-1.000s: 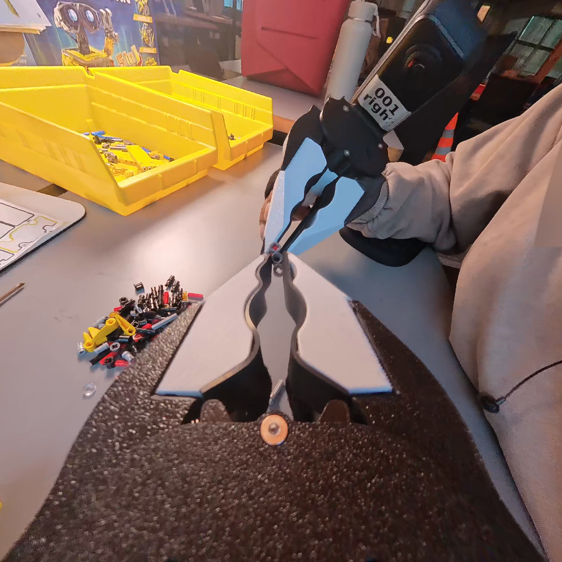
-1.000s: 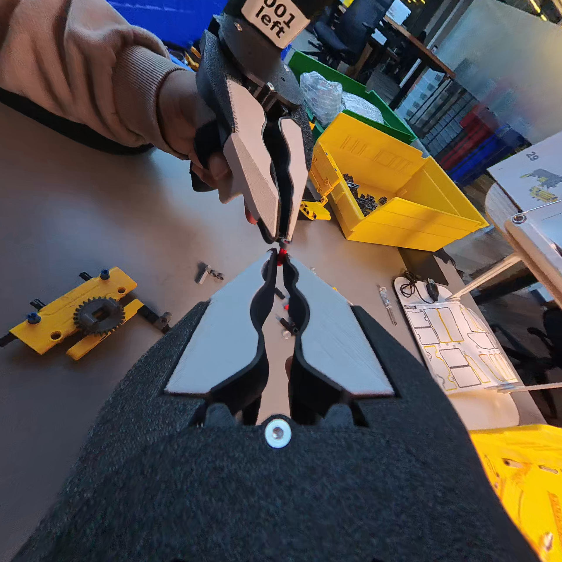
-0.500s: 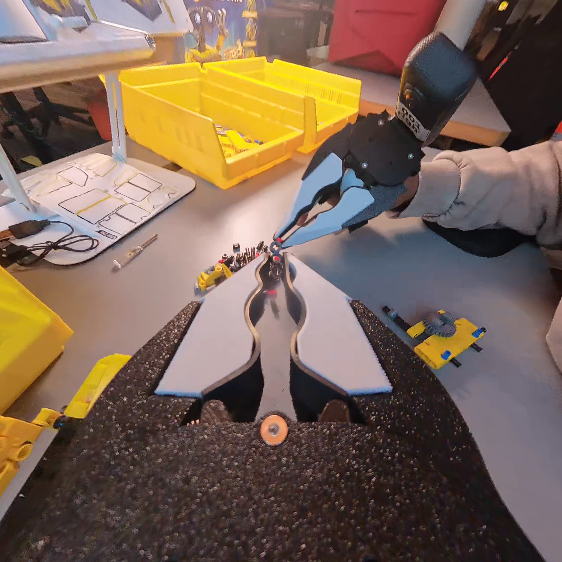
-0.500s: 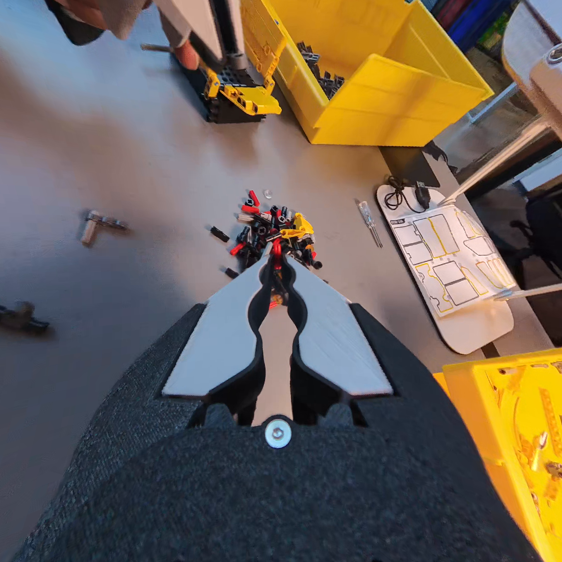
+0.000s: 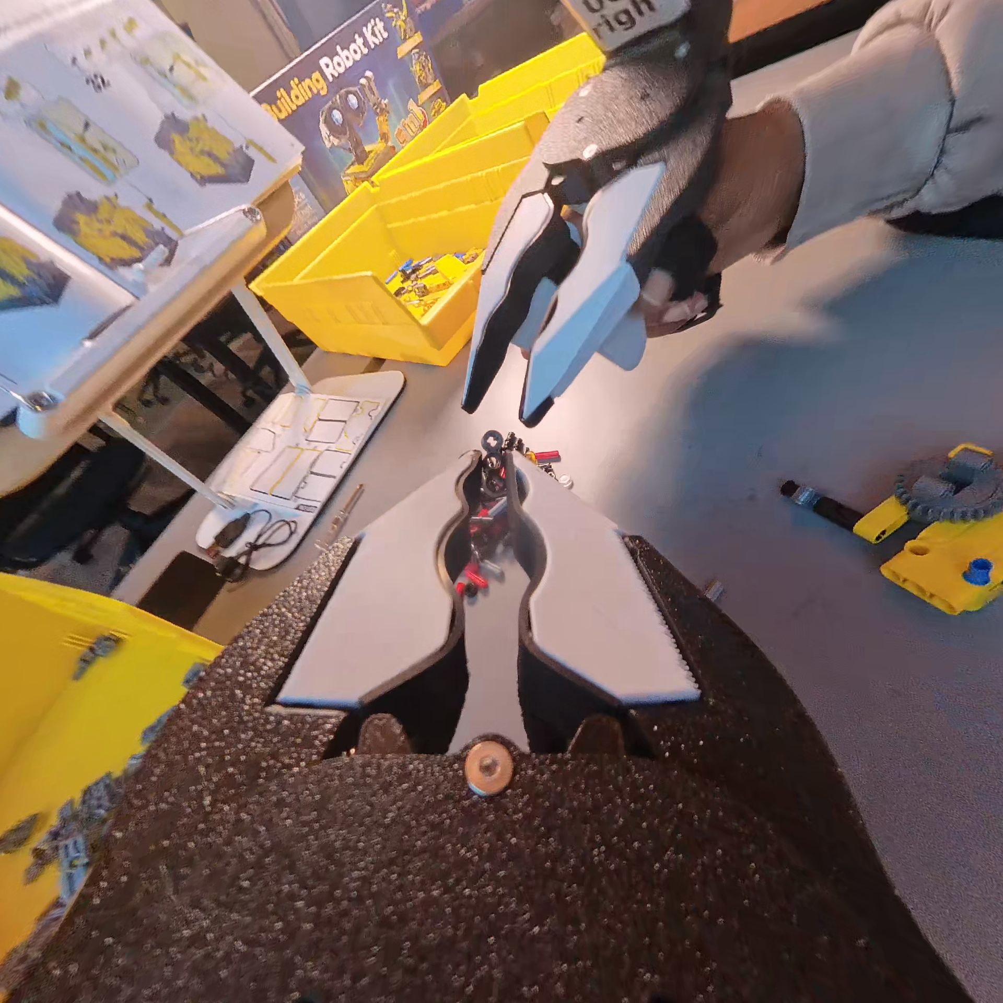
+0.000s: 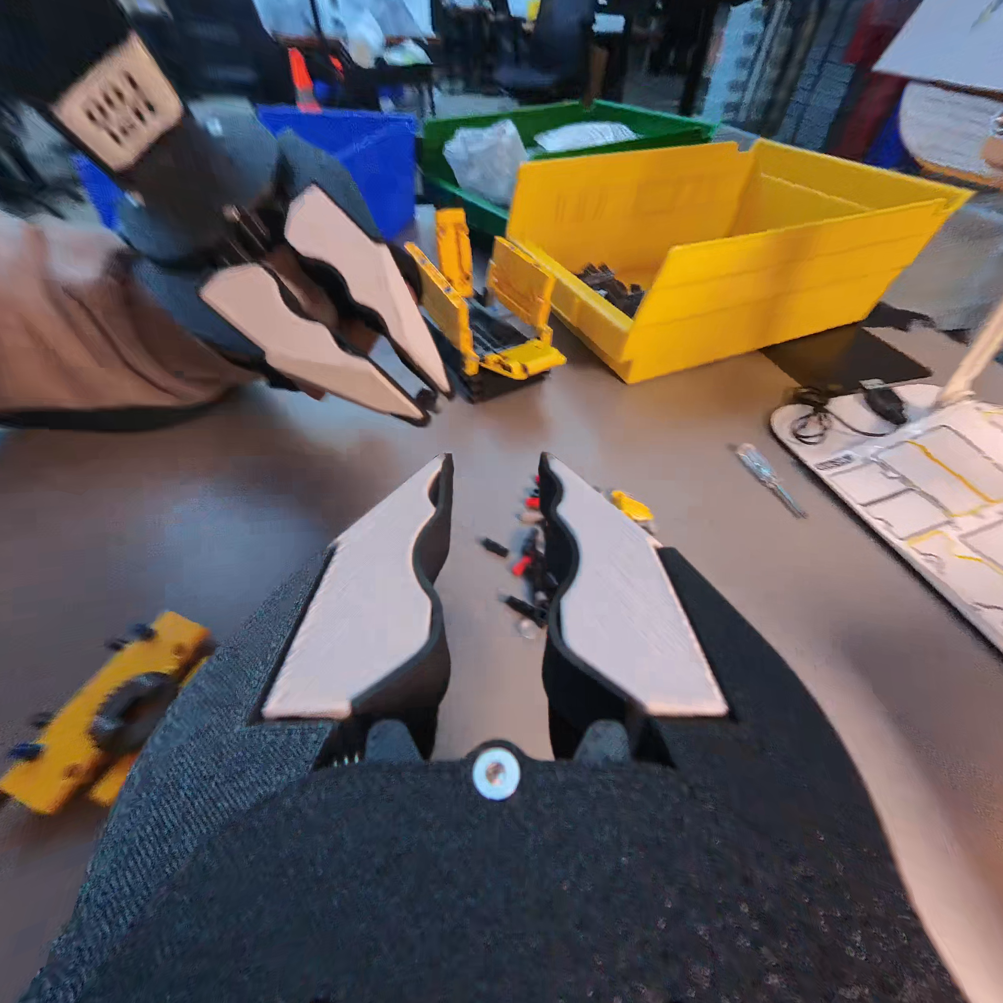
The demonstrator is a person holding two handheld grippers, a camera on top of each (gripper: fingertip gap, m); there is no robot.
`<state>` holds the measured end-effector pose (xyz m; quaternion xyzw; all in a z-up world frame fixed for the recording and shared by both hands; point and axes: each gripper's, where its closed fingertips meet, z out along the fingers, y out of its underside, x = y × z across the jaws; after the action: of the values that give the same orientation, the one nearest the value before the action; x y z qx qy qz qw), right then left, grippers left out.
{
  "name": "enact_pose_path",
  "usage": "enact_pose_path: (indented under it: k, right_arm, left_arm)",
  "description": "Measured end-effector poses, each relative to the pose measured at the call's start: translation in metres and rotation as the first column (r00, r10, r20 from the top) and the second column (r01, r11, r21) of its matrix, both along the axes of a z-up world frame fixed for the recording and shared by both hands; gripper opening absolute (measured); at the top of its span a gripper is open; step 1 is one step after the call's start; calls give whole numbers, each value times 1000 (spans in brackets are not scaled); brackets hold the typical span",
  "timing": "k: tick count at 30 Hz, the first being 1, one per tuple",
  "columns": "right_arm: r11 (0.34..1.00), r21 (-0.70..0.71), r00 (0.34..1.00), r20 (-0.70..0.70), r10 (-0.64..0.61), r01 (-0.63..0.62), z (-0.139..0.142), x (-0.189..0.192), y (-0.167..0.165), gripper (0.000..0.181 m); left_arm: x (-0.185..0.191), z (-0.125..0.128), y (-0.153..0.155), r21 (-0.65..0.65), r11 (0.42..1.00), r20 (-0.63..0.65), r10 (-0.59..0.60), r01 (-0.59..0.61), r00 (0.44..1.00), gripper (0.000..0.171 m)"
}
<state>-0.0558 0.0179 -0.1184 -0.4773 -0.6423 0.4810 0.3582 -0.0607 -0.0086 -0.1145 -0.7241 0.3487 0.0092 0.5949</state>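
Note:
My left gripper (image 5: 493, 462) is shut on a small black connector piece (image 5: 491, 442) held at its tips, low over a pile of small black, red and grey pins (image 5: 483, 548) on the grey table. My right gripper (image 6: 494, 461) is open and empty, its fingers straddling the left part of the same pile (image 6: 529, 548). In the left wrist view the right gripper (image 5: 499, 415) hangs just above the left one's tips, apart from them. In the right wrist view the left gripper (image 6: 434, 404) shows blurred at the upper left.
A yellow plate with a grey gear (image 5: 944, 521) lies to one side and also shows in the right wrist view (image 6: 103, 711). Yellow bins (image 6: 732, 304) (image 5: 391, 293), a yellow and black model (image 6: 488, 325), a white stand base (image 6: 922, 488) and a small screwdriver (image 6: 768, 480) ring the work spot. From either gripper's tips it is about 20 cm to the small screwdriver (image 6: 768, 480). It is also in sight in the left wrist view (image 5: 342, 515).
The right gripper was shut on a red pin and has opened; the pin is no longer in it. The two grippers, tip to tip a second ago, have drawn apart. The left stays shut.

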Motion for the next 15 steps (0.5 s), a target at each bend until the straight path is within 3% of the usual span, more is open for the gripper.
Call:
enact_pose_path:
  k: [4,9,15]
  right_arm:
    - [969,-225,994,-17,103,-105,15,4,-26,18]
    - [956,-264,992,-4,130,-126,10,1,-34,11]
    - [950,-282,991,-25,131,-133,13,1,-36,4]
  left_arm:
    - [8,1,-2,78,997,-135,-1,12,991,7]
    - [11,0,-3,113,994,-222,13,12,975,6]
    - [12,1,-3,114,993,-225,8,18,974,6]
